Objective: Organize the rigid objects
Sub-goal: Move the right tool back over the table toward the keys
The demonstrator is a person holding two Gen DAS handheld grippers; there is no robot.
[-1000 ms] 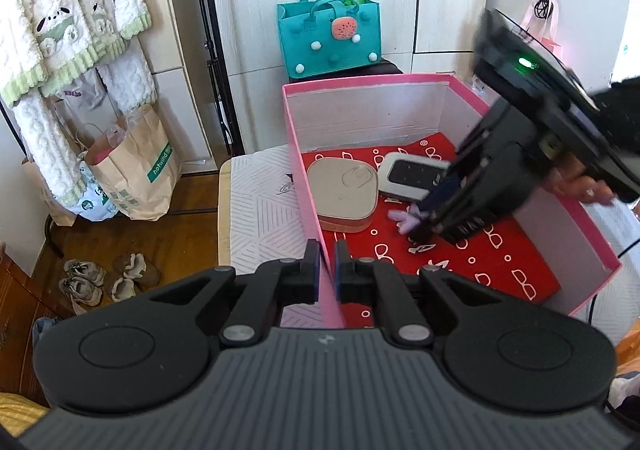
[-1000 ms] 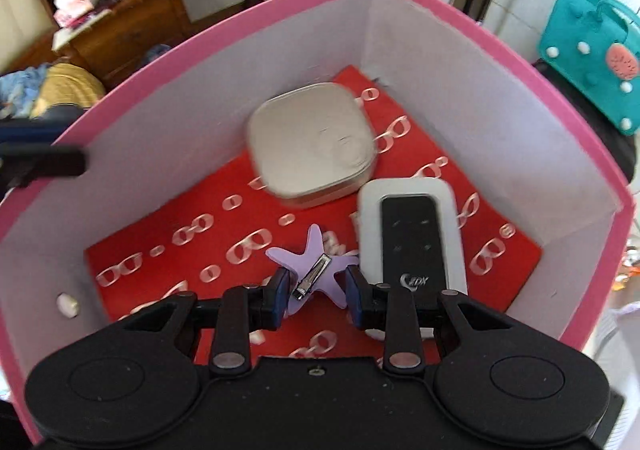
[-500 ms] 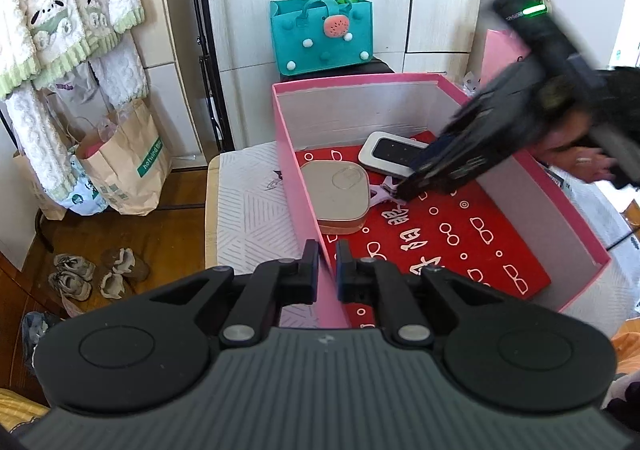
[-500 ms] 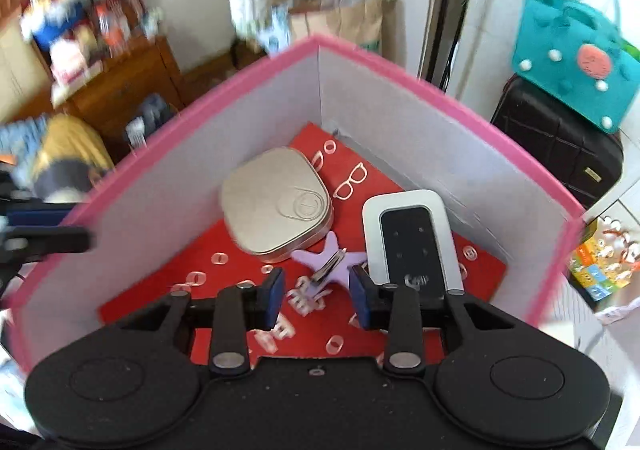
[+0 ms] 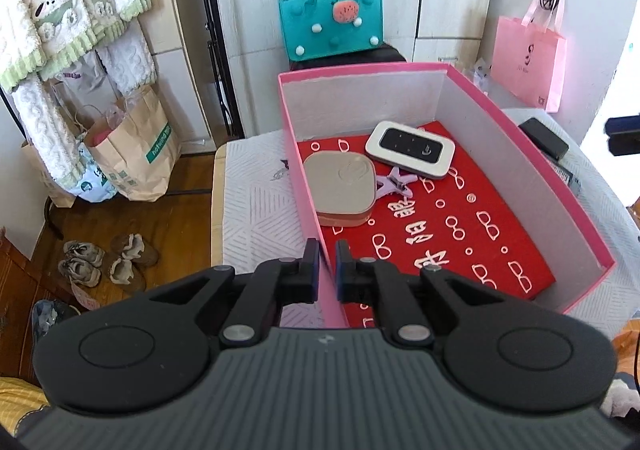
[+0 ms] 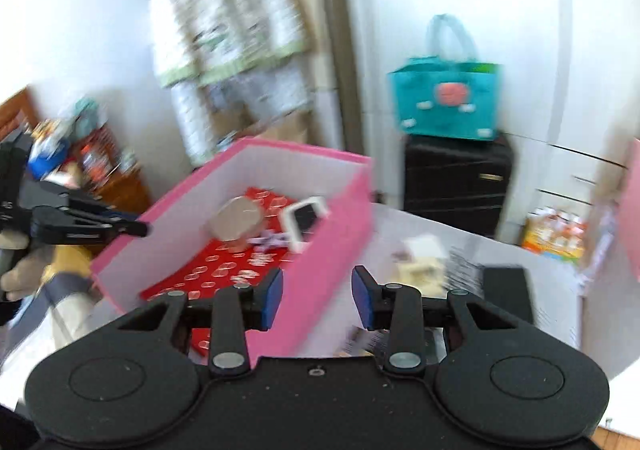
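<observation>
Left wrist view is showing the left gripper (image 5: 327, 264) pinching the pink box (image 5: 532, 154) wall at lower centre, with the star hair clip (image 5: 394, 183) lying inside mid-frame, between tin (image 5: 340, 188) and white router (image 5: 410, 149). Right gripper (image 6: 317, 298) is spreading, empty.

left tool (image 5: 327, 265): black, ribbed grey housing | right tool (image 6: 317, 298): black, blue pads, silver rivets

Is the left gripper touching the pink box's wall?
Touching. The left wrist view shows the left gripper shut on the near left wall of the pink box, the wall's edge pinched between its pads.
</observation>
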